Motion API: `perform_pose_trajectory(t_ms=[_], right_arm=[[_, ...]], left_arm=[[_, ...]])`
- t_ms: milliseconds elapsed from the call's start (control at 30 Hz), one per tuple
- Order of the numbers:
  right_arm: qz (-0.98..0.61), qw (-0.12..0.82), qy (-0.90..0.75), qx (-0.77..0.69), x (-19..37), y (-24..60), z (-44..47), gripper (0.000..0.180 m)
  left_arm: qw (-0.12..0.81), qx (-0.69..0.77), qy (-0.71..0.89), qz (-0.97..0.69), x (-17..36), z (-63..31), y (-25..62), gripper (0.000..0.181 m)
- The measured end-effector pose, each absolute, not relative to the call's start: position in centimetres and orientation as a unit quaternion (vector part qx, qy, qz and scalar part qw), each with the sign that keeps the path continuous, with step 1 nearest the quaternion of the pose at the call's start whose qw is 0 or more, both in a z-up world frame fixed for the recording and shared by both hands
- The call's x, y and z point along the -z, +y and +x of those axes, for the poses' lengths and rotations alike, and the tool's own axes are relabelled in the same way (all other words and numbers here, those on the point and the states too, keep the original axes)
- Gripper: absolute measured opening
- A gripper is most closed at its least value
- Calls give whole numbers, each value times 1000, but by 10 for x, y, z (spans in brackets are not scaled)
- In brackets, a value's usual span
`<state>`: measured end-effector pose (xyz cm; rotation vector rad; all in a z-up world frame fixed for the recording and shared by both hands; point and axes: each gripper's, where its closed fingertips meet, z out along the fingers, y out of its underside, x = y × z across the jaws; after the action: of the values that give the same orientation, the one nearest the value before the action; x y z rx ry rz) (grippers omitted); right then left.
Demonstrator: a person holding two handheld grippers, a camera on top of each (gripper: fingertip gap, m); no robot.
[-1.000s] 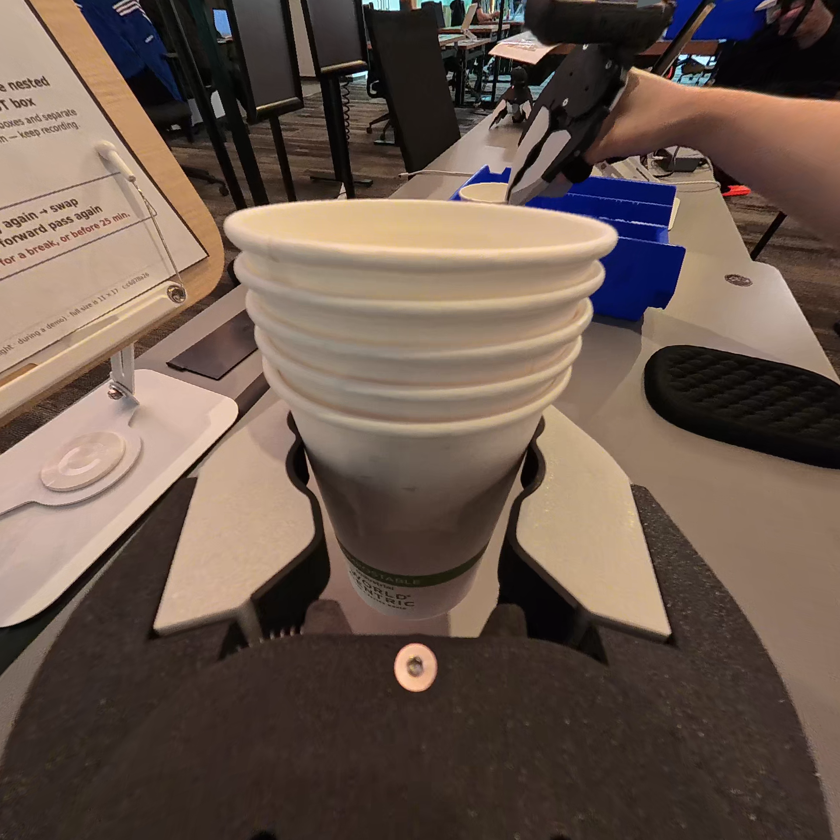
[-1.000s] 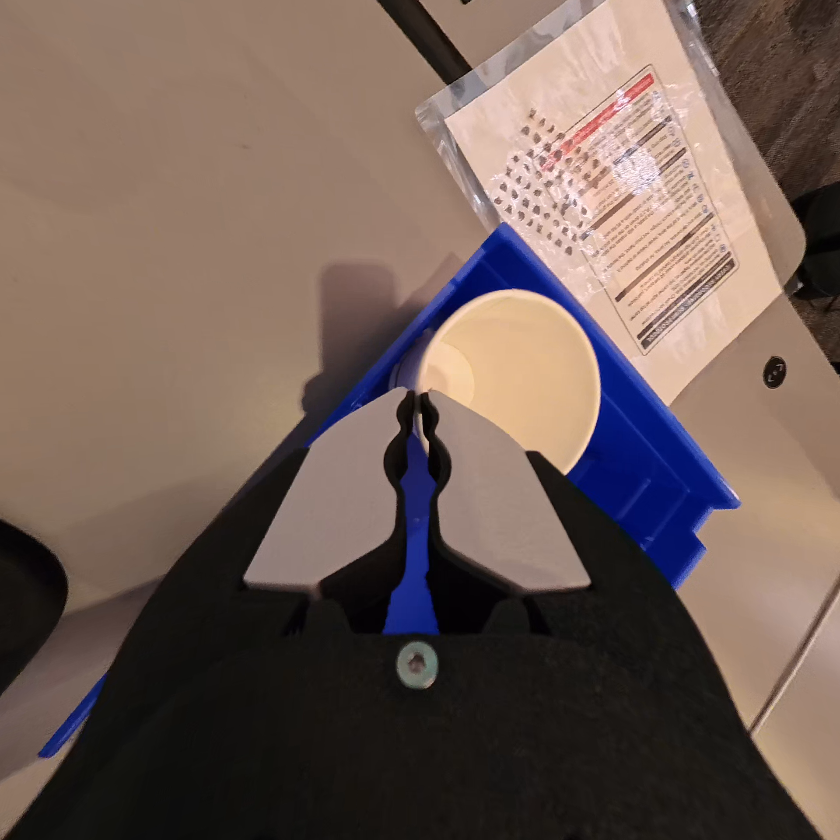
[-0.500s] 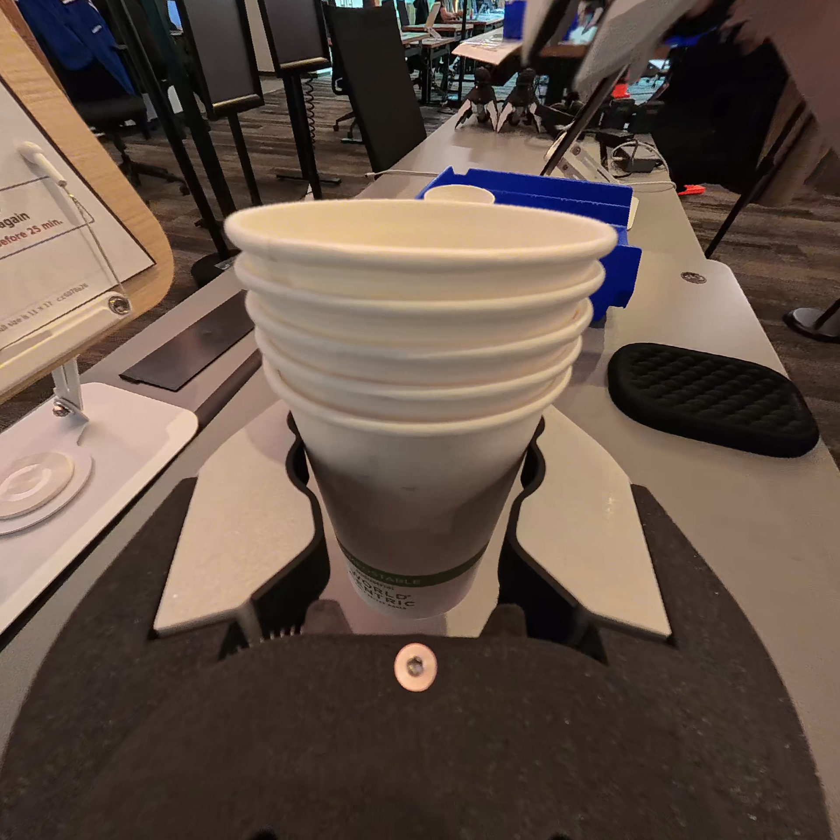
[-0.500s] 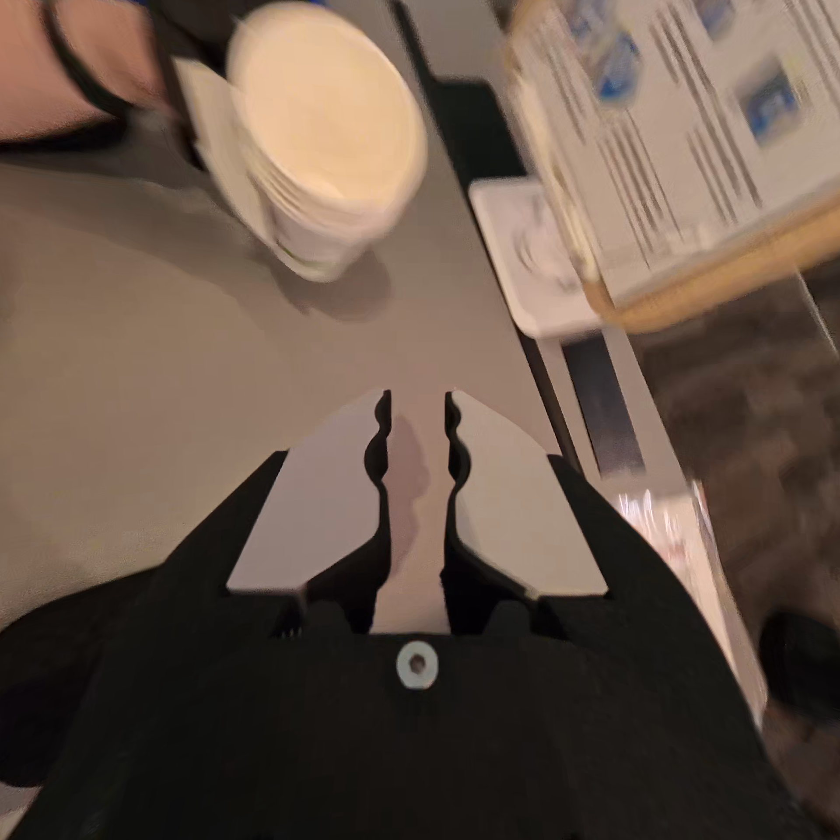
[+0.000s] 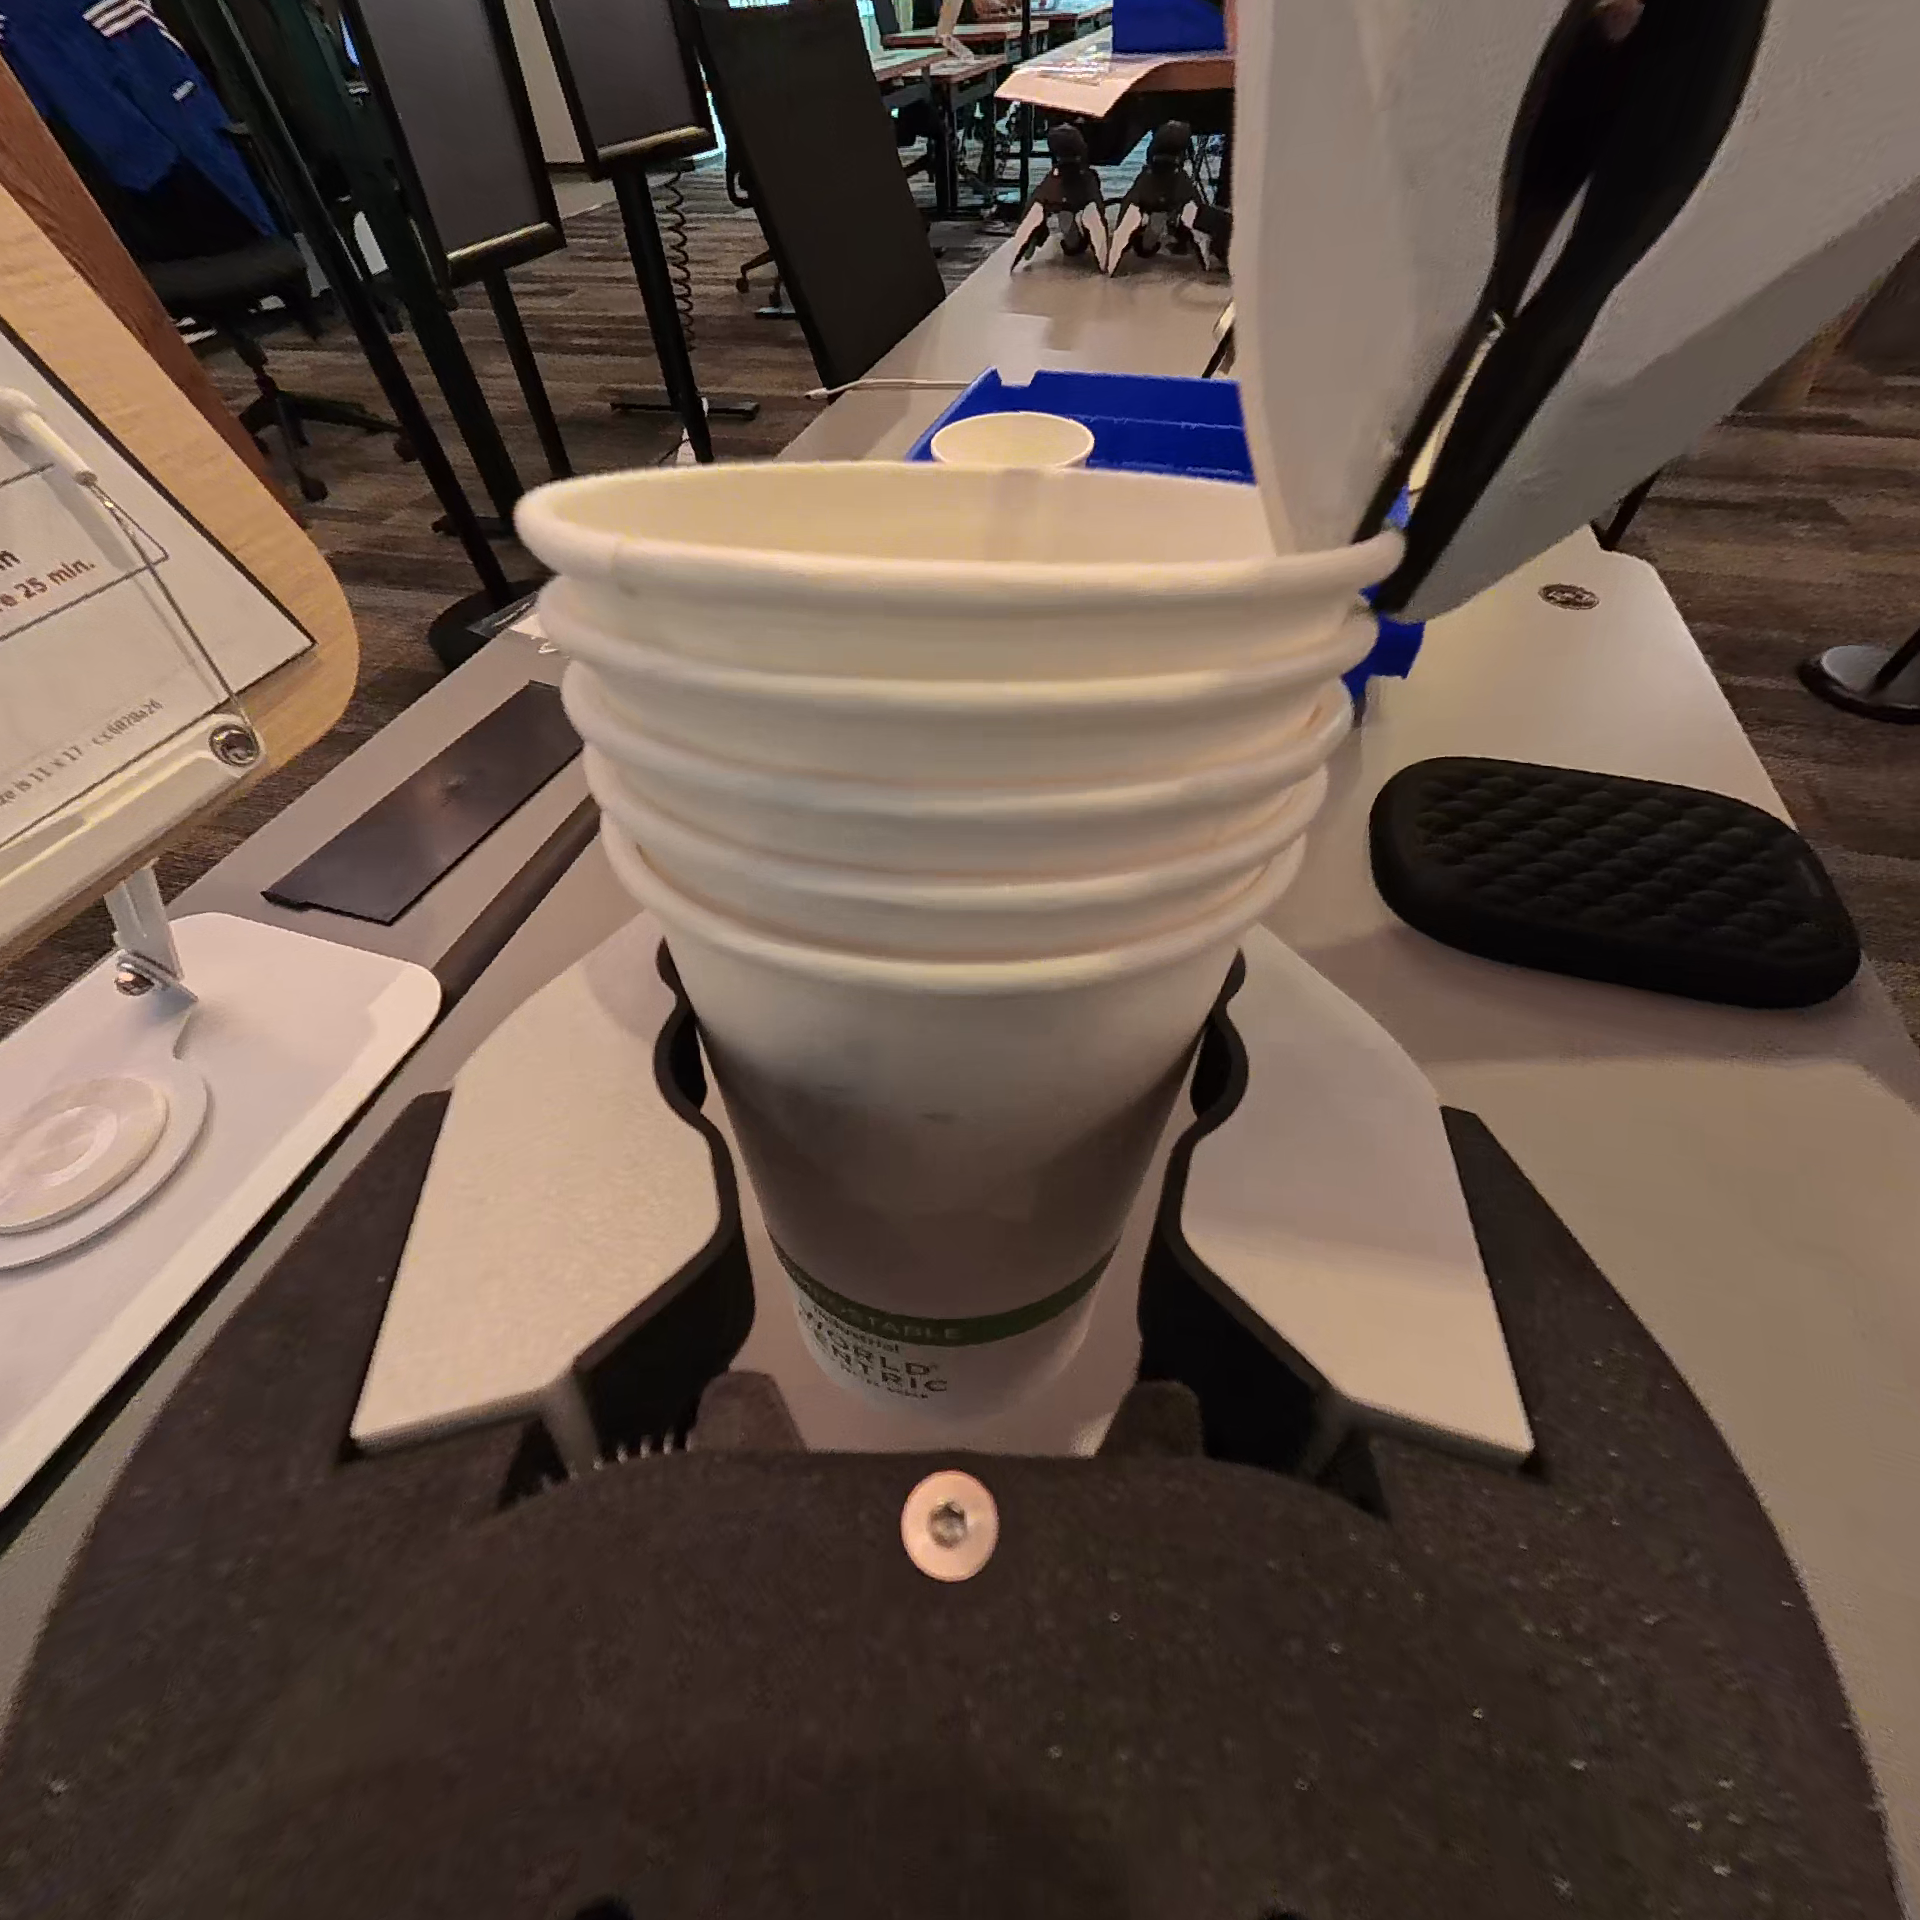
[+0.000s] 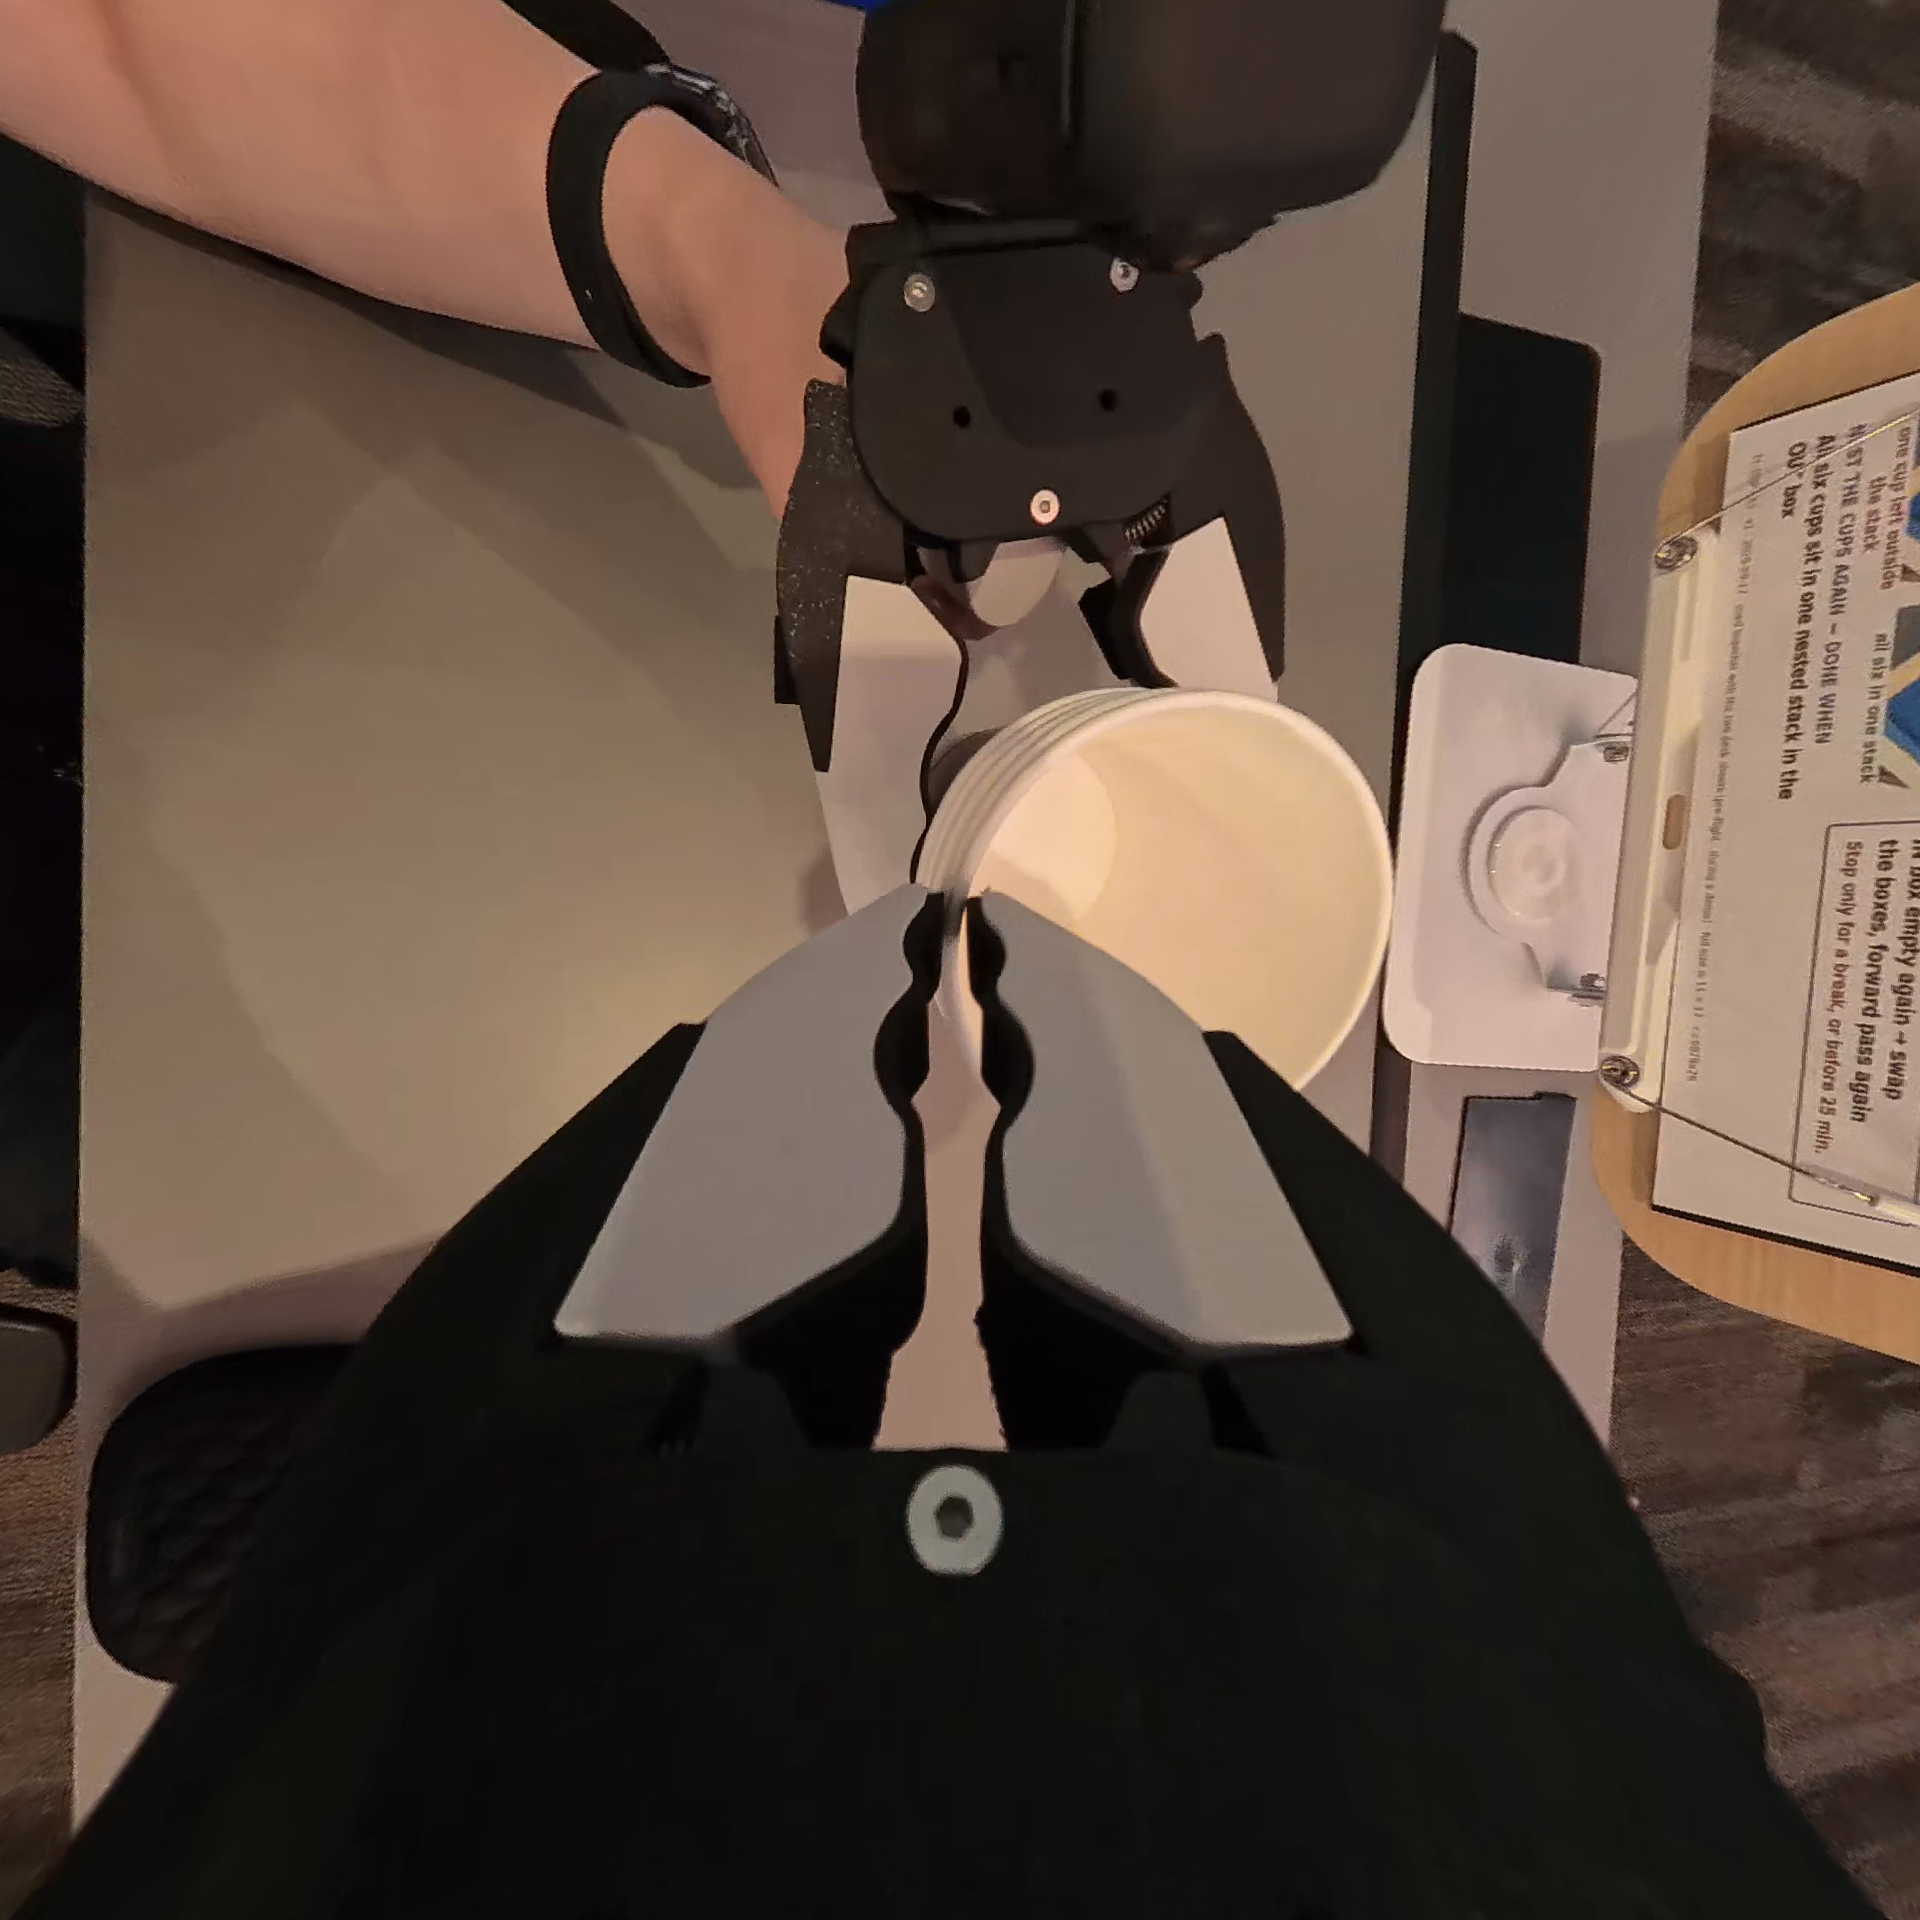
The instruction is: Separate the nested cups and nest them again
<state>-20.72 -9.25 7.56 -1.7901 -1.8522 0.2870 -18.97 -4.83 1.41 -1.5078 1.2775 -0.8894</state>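
The left gripper [image 5: 951,1101] is clamped around the lowest cup of a stack of 5 nested cups [image 5: 940,790] held above the grey worktop [image 5: 1621,1164], while the right gripper [image 6: 951,914] has its fingers [image 6: 1101,1122] pinched on the top cup's rim, and 1 single cup [image 5: 1011,445] sits in the far blue bin [image 5: 1132,416].

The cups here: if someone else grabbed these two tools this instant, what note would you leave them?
Left gripper: shut on the stack of nested cups, upright above the table.
Right gripper: jaws nearly closed, straddling the top cup's rim; firm pinch unclear.
Done: one single cup stands in the blue bin.
Left: lift off the top cup, separate the others, then nest all again.
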Motion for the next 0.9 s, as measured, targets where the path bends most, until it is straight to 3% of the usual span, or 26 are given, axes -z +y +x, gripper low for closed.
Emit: perform_pose_trajectory(t_ms=[300, 633, 767, 900], right_arm=[[-671, 263, -683, -118, -88, -93, -205, 3], [-672, 343, -651, -79, -149, -86, -185, 2], [-684, 396, -611, -51, -196, -91, -140, 2], [-746, 414, -521, 38, -222, -90, -37, 2]], left_arm=[[468, 379, 512, -613, -18, -187, -51, 93], [456, 363, 509, -633, -1, -189, -40, 93], [450, 363, 507, -639, 5, -189, -37, 93], [454, 352, 504, -645, 6, -194, -31, 93]])
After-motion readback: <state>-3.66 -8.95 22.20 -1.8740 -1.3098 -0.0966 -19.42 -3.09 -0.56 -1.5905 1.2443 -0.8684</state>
